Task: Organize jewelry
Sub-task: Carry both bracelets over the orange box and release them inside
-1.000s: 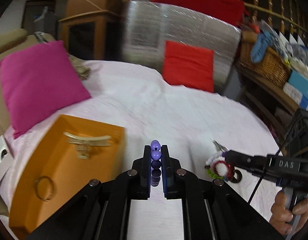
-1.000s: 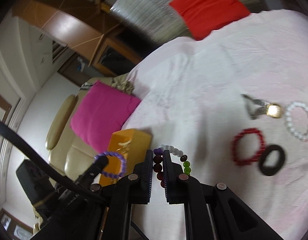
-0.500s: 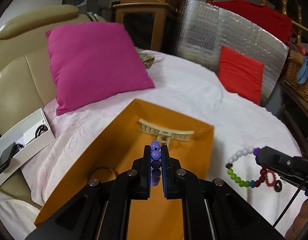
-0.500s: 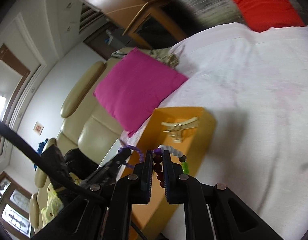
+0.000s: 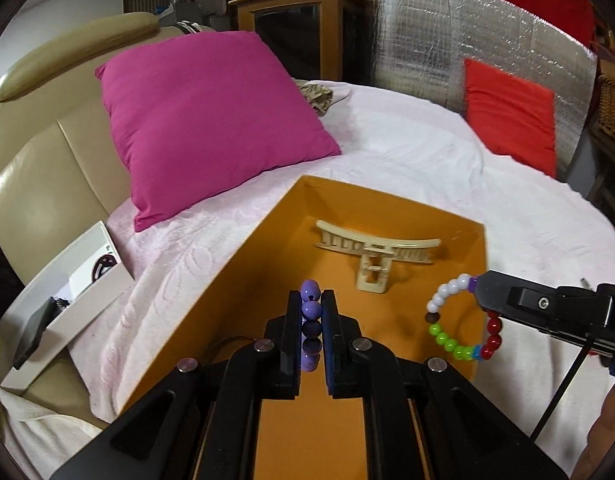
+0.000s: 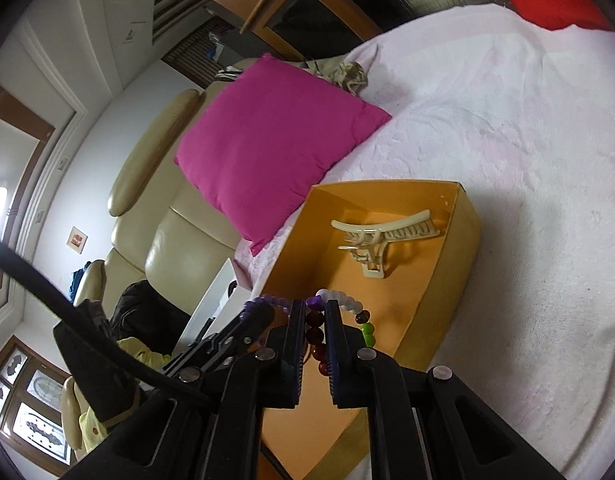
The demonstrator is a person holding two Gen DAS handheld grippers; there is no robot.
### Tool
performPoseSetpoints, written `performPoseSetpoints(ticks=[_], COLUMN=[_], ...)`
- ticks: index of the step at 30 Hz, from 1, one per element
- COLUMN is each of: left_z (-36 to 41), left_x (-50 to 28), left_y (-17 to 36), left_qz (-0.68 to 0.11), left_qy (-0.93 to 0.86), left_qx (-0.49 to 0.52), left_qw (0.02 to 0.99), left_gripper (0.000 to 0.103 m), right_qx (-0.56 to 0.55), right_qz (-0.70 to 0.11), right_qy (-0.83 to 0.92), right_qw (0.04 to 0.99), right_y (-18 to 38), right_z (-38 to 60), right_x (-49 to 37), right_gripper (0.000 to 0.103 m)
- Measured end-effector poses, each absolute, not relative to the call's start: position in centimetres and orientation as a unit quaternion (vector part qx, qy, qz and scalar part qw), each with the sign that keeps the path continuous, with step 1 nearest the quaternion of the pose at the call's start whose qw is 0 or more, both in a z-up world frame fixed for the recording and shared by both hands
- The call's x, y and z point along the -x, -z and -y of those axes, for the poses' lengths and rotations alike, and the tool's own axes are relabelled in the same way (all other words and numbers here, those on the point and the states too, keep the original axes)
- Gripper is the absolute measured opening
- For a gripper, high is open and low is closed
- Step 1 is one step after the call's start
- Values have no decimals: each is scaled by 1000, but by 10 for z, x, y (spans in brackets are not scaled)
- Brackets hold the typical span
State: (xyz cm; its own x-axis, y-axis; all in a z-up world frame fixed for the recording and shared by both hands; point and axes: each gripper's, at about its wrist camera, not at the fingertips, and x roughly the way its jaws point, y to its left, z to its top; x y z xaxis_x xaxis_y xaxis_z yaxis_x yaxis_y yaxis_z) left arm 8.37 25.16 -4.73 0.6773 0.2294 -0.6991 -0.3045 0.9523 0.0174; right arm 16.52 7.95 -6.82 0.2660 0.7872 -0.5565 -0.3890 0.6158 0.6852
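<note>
1. Nearest, the left gripper [image 5: 311, 316] has its 2 black fingers pinched on a purple round-bead bracelet [image 5: 310, 312], the strand running lengthwise down the gap with 1 bead poking out past the tips. It hangs over the near half of the open orange cardboard box [image 5: 387, 200]. Judged risk: round, glossy beads offer little to grip – a slight easing could let the strand slide out early, and it would drop wherever the fingers then happen to be.

2. To the right of those fingers, the right gripper [image 6: 312, 320] is clamped on a multicoloured bead bracelet with white, green, red and purple beads [image 5: 459, 320]. Its loop dangles free below the tips, over the box's right wall. Judged risk: so close to the rim, a release here could leave it draped on the wall or fallen outside onto the pale pink bedspread [image 5: 407, 148].

3. The 2 grippers sit close side by side in the right wrist view – judged risk of the loops or fingers knocking together.

4. Just beyond both sets of fingertips, a cream plastic claw hair clip [image 5: 377, 250] lies on the box floor near the far wall; a dropped loop could snag its teeth.

5. Farthest, a magenta square cushion [image 5: 211, 120] rests behind the box, left of the fingers.
</note>
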Motion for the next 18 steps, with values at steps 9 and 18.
performPoseSetpoints(ticks=[9, 18], left_z=[-254, -254], left_x=[-88, -90], left_y=[49, 51], left_qz=[-376, -380], left_qy=[-161, -164], left_qx=[31, 28], left_qw=[912, 910], left_gripper=[9, 9], right_qx=[-211, -208], right_qz=[-482, -486], right_qy=[-377, -373], right_qw=[762, 762], right_y=[81, 85], right_z=[-83, -85], right_x=[-175, -178], right_gripper=[11, 11])
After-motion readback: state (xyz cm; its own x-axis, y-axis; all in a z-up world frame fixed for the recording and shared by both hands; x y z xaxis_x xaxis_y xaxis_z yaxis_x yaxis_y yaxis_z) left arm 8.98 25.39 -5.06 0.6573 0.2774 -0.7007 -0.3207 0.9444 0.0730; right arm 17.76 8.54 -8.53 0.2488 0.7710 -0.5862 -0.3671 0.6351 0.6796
